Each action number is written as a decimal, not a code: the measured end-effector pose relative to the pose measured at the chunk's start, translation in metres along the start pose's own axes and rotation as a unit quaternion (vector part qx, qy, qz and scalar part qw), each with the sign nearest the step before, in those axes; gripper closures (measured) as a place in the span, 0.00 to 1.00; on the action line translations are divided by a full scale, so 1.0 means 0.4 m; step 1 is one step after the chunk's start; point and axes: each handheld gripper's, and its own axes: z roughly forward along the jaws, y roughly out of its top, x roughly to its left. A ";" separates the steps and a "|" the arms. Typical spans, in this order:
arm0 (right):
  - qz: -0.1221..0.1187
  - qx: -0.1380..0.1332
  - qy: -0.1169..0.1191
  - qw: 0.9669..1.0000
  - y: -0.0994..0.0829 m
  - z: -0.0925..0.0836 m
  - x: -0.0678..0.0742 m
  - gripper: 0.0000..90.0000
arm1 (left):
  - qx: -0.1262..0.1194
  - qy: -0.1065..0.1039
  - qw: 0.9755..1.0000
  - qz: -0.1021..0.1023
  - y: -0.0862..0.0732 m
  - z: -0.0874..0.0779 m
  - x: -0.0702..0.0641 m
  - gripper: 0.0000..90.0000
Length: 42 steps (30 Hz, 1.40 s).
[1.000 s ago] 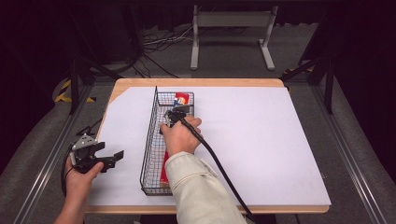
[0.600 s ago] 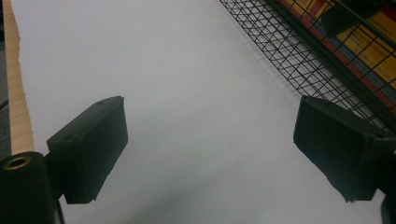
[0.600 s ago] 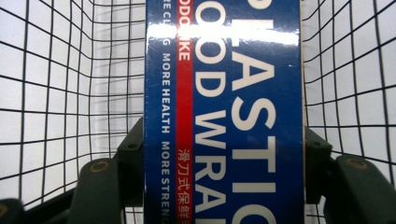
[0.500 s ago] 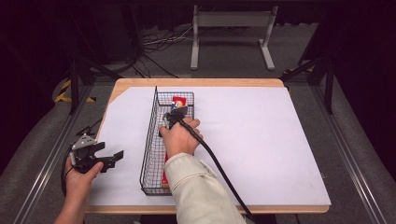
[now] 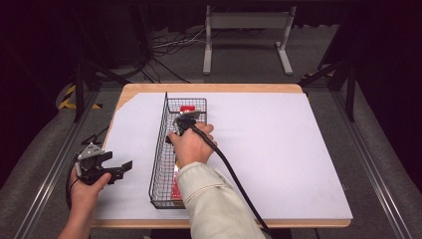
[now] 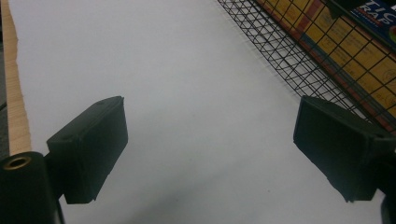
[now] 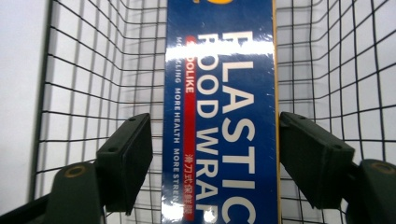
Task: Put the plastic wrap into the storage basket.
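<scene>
The right gripper [image 7: 215, 158] has matte black, blocky jaws with a brass-coloured screw socket at each base. A thick black cable [image 5: 234, 174] trails back over a pale beige sleeve [image 5: 214, 204] — ribbed at the cuff. The left gripper [image 5: 117, 168] carries a grey three-cornered plate — its arm is unsleeved.

One wire basket [image 5: 161, 149] stands on the surface [image 5: 278, 149], near its left edge. One box of plastic food wrap [image 7: 222, 116] lies inside it, running along the basket's length. Two hand-held grippers are there: the left hand-held gripper [image 5: 117, 169] near the surface's left edge, the right hand-held gripper [image 5: 183, 122] over the basket. One white sheet [image 5: 298, 174] covers the surface.
</scene>
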 end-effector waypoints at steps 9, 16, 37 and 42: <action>-0.026 -0.077 0.014 0.997 0.012 -0.043 -0.003 0.32 | 0.001 0.001 1.000 -0.002 0.000 0.003 -0.006 0.12; -0.043 -0.124 0.030 0.991 0.015 -0.068 -0.001 0.32 | 0.001 0.002 1.000 0.001 -0.001 0.004 -0.003 0.12; -0.138 -0.163 0.057 0.975 0.026 -0.142 -0.066 0.28 | 0.002 0.003 1.000 0.002 -0.001 0.012 0.001 0.12; -0.143 -0.163 0.059 0.974 0.033 -0.158 -0.101 0.26 | 0.004 0.003 1.000 0.002 0.000 0.014 0.001 0.12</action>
